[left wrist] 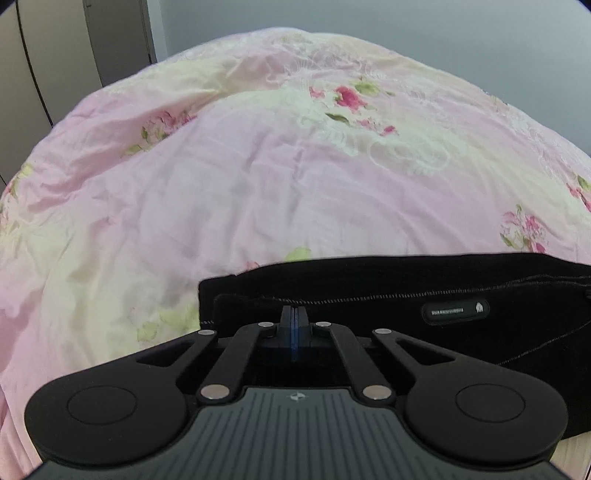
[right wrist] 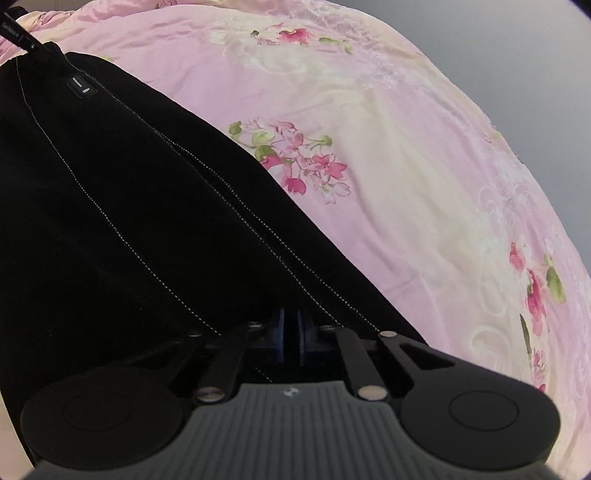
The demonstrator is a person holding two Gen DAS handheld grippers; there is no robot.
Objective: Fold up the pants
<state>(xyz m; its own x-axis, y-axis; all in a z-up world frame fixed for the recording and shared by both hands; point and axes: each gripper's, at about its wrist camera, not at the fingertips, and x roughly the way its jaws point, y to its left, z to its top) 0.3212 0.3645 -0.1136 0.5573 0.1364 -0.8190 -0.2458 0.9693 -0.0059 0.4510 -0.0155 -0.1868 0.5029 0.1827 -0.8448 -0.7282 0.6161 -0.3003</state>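
Note:
Black pants with pale stitching and a small label lie flat on a pink flowered bed cover. In the left wrist view my left gripper has its jaws pressed together, with the tips sunk into a raised fold of black fabric near the pants' left edge. In the right wrist view the pants run from the upper left down to my right gripper. Its blue pads sit close together with dark cloth between them. A drawstring shows at the far top left.
The bed cover spreads wide beyond and to the right of the pants, wrinkled but flat. A grey wall stands behind the bed, and a pale cabinet stands at the far left.

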